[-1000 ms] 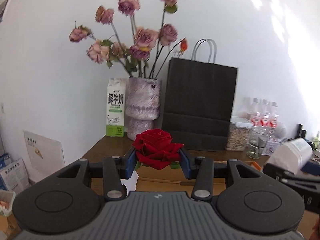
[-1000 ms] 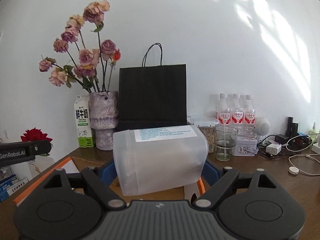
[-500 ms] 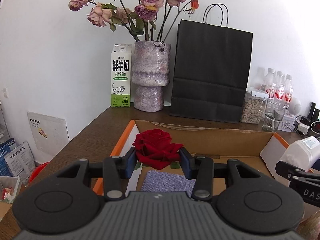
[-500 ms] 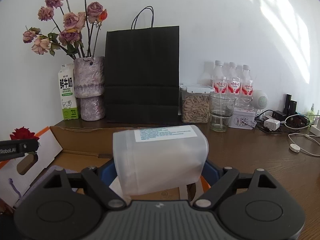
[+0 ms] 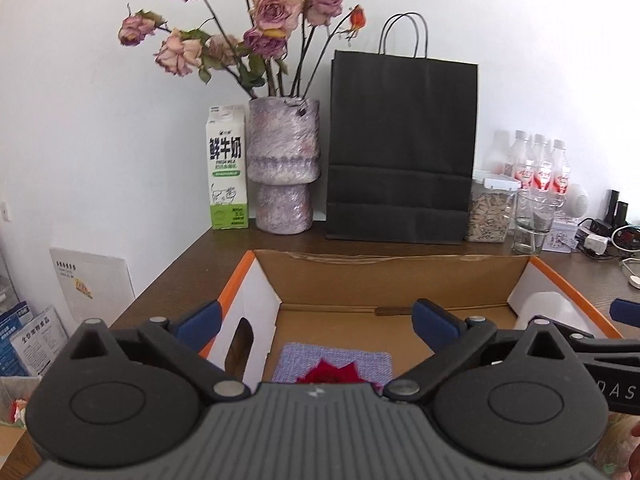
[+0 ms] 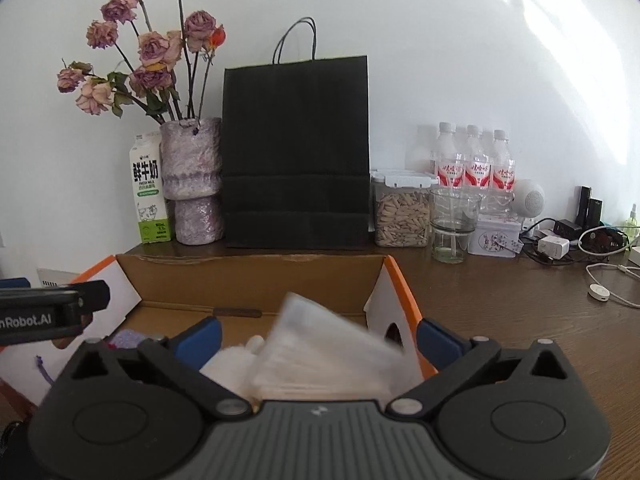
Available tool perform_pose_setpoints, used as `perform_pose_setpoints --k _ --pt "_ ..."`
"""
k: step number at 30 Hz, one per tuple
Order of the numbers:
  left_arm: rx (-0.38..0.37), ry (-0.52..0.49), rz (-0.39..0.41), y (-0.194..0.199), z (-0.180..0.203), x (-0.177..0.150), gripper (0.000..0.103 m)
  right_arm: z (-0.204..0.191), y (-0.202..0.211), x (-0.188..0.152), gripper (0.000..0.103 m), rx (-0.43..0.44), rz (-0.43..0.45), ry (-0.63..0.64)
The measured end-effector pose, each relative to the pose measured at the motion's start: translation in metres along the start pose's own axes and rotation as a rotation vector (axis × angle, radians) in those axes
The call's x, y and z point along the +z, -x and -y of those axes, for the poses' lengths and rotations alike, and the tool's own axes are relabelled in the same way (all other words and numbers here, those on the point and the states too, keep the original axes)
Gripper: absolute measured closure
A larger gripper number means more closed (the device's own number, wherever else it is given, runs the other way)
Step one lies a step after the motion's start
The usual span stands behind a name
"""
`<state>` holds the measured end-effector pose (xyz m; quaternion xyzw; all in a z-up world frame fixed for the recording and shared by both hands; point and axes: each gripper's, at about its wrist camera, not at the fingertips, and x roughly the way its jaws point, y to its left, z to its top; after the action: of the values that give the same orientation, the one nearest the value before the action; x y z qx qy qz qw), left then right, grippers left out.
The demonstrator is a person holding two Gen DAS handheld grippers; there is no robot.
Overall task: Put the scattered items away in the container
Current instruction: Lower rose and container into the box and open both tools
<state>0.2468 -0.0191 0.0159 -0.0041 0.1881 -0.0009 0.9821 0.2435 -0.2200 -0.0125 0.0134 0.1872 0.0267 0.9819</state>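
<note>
Opening wide, both grippers let go – the left gripper [image 5: 316,320] has nothing between its jaws, and the soft red rose [image 5: 331,374] lies on the purple cloth [image 5: 374,362] in the cardboard box [image 5: 400,276]. The right gripper [image 6: 318,340] opens too – its light, slippery plastic jar [image 6: 332,344] tumbles into the box, blurred; grab it round the middle.

Back row against the white wall [image 6: 460,60], on the wooden table [image 6: 500,312]: milk carton [image 5: 226,168], touching or just beside it a purple vase [image 5: 283,168] of dried roses [image 5: 276,12], then a black paper bag [image 5: 402,148] upright. Right of the bag: jar of seeds [image 6: 401,210], empty glass [image 6: 454,224], three labelled bottles [image 6: 474,158], small tin [image 6: 495,236], white round gadget [image 6: 530,196]. Chargers and cables [image 6: 600,248] at far right. Papers [image 5: 94,286] lean below the table's left edge.
</note>
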Motion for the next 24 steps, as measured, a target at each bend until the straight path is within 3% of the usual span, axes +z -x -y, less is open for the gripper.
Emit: perform_pose_setpoints --k 8,24 --pt "0.019 0.011 -0.003 -0.001 0.0 -0.001 0.0 -0.006 0.018 0.003 0.0 0.017 0.065 0.007" --pt "0.022 0.017 0.009 0.003 -0.001 -0.003 0.0 -0.007 0.025 0.002 0.0 0.02 0.075 0.007"
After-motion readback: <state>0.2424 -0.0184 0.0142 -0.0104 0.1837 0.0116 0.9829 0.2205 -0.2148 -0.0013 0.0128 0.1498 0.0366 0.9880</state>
